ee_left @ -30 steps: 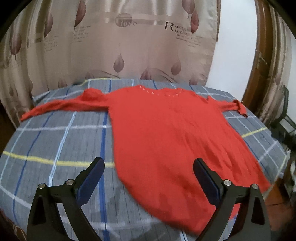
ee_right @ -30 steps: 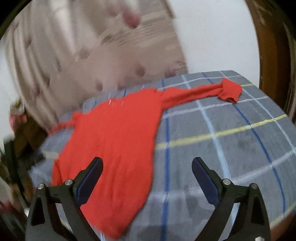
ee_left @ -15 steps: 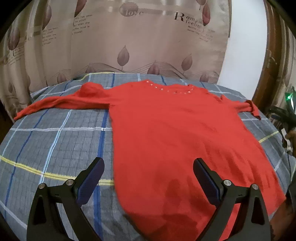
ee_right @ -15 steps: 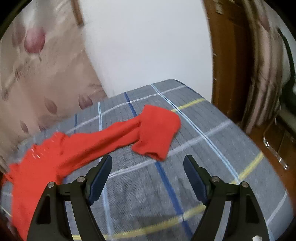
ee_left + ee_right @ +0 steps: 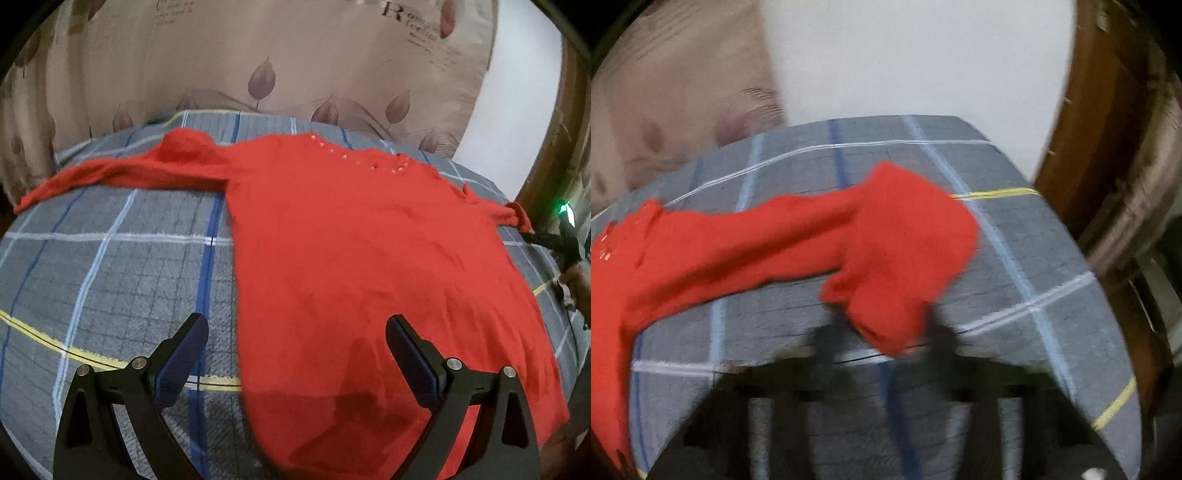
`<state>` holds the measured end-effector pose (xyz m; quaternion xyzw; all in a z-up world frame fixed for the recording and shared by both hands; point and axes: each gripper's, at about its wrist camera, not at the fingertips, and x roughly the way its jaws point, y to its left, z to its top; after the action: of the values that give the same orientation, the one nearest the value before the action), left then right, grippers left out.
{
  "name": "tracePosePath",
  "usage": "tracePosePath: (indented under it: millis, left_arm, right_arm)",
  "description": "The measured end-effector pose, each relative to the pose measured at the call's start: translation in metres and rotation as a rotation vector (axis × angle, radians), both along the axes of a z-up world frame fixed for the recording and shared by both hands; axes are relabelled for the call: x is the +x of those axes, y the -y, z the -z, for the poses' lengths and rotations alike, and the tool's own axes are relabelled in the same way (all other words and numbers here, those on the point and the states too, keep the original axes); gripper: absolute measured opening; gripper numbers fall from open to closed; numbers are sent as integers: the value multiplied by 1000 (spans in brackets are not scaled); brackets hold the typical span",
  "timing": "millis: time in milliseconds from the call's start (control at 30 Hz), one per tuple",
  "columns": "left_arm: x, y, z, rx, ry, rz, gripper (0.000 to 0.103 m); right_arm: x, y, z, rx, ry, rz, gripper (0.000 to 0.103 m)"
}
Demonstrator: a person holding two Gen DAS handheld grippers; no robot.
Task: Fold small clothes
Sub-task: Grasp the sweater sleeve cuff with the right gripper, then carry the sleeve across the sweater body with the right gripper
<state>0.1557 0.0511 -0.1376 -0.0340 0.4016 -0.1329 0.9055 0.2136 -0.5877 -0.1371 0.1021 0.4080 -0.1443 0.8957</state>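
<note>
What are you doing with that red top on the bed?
A person with a two-finger gripper in each hand is getting ready to fold a red knitted long-sleeved sweater. It lies spread flat on the grey checked bedcover, both sleeves out. The left gripper hovers open above the hem, holding nothing. The right gripper is close to the cuff of the right sleeve, too blurred to tell whether it has gripped.

A home bedroom: a bed in a grey plaid sheet (image 5: 110, 266), leaf-print curtains (image 5: 295, 59), a wooden door frame (image 5: 1100, 110)

Sweater (image 5: 351, 258) flat on bed (image 5: 110, 280), sleeves out L/R; curtain (image 5: 258, 55) behind bed.
</note>
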Motion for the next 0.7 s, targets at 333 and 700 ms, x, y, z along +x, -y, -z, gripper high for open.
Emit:
tracePosePath:
  millis: [333, 700]
  left_arm:
    - [2, -21, -15, 62, 106, -11, 96]
    - [14, -80, -13, -139, 92, -120, 97]
  right_arm:
    - [-8, -14, -58, 323, 173, -55, 6]
    - [74, -212, -137, 547, 252, -395, 6]
